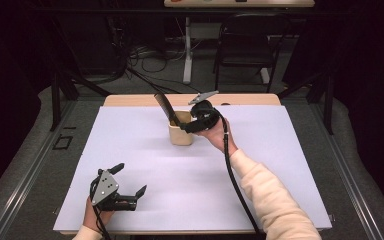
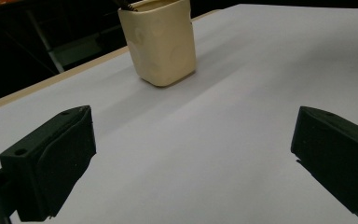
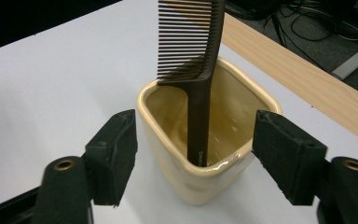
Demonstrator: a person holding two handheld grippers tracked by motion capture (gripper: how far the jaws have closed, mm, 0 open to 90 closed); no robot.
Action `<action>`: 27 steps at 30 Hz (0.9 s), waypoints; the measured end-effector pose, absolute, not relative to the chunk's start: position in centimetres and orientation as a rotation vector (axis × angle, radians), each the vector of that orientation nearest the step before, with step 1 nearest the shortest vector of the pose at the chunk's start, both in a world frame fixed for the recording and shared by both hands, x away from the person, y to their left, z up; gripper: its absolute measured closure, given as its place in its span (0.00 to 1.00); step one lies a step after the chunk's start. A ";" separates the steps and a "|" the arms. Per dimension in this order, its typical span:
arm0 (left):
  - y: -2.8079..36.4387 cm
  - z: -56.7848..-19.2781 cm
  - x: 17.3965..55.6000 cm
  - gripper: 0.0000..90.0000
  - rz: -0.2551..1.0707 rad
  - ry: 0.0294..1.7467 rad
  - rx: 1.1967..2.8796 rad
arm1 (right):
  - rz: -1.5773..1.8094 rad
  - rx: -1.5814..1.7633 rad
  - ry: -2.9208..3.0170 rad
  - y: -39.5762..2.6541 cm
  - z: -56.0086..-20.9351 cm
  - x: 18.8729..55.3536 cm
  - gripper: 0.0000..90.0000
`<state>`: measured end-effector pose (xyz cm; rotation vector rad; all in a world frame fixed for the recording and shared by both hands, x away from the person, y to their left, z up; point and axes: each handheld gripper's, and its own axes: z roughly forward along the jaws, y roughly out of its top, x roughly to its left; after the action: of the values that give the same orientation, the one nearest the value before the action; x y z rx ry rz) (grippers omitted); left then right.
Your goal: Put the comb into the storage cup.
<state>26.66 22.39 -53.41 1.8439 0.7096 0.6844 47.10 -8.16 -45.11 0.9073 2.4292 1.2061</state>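
Comb (image 3: 193, 56) is standing handle-down in the cup (image 3: 200, 182) mid-table, leaning on its rim. Right gripper (image 3: 193, 156) is straddling the cup, jaws parted, grasping nothing; left gripper (image 2: 191, 163) is resting released nearby. Light, stiff, probably slick plastic; pinching the spine looks safest.

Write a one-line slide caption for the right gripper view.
Open right gripper poised above a cream cup with a dark comb standing handle-down inside.

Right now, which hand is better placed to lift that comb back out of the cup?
Right. Its claw hangs open just above the cup, beside the comb. The left claw rests near the table's front edge, far from both.
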 end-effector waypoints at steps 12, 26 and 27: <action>22.3 -53.4 26.6 0.00 0.687 0.704 1.849 | 1.216 0.868 2.471 -9.6 -44.5 45.3 0.15; 22.3 -53.4 26.6 0.00 0.688 0.700 1.851 | 1.195 0.842 2.524 -11.8 -44.8 43.1 0.03; 22.3 -53.4 26.6 0.00 0.689 0.700 1.849 | 1.193 0.838 2.523 -12.0 -44.8 42.9 0.02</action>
<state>26.62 22.30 -53.39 1.8489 0.6998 0.6888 42.92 -11.99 -44.82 0.8384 2.5231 1.1932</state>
